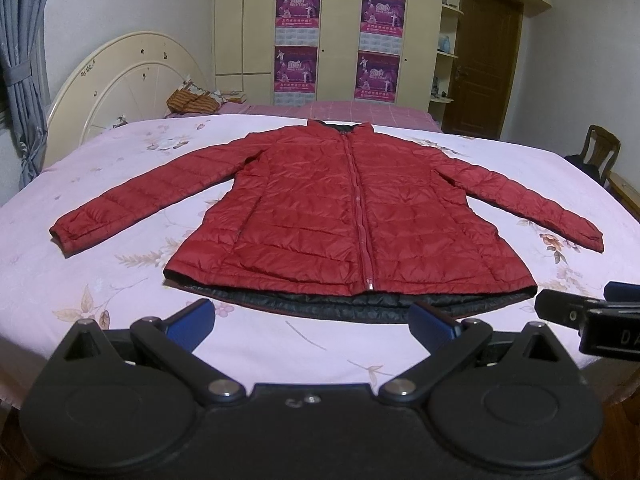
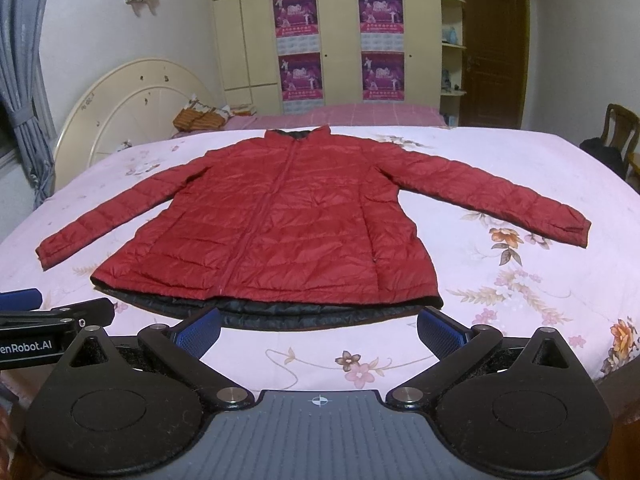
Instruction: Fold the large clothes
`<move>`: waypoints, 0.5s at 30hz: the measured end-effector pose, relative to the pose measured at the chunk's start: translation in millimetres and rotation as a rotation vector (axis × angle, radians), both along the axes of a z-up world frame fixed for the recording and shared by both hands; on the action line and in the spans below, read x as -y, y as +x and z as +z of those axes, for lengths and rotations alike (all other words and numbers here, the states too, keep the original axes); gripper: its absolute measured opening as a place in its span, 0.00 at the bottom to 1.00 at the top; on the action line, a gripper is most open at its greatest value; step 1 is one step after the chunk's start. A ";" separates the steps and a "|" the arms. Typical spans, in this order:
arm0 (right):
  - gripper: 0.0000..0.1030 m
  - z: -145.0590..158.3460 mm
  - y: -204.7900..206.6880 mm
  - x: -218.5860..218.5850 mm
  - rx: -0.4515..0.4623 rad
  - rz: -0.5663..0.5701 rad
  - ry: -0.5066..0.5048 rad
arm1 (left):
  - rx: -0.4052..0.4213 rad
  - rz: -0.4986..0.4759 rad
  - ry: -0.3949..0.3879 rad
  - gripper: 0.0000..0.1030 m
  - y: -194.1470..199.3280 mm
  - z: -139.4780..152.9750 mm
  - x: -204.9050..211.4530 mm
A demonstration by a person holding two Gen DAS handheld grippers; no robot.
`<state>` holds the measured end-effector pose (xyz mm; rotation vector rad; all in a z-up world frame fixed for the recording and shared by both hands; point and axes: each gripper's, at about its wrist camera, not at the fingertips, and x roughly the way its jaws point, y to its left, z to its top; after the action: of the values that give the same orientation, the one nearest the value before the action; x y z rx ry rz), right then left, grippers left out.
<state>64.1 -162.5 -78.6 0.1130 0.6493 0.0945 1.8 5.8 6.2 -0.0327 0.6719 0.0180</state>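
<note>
Red quilted puffer jacket flat on floral pink bed, sleeves out; left tongs and right tongs spread, empty; slippery shell likely sliding mid-fold.

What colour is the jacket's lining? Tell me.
Black, peeking out under the red jacket's hem; left wrist view shows it best.

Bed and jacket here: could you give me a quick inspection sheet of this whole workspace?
Surface: bed with a pink floral sheet.
Job's things: red jacket flat, zipped, sleeves spread, black lining showing at the hem.
Clutter: striped bundle by the headboard.
Grippers: left tool and right tool open, short of the hem, holding nothing.
Cables: nothing seen.
Surroundings: wardrobe with posters, door, chair, curtain.
</note>
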 end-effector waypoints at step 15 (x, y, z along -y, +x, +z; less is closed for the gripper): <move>1.00 0.1 0.3 4.7 0.001 -0.002 0.002 | 0.002 -0.001 0.003 1.00 0.1 1.3 4.5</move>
<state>64.4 -167.2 -78.5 0.1158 0.6481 0.0929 1.9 1.4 7.5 -0.0292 0.6702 0.0178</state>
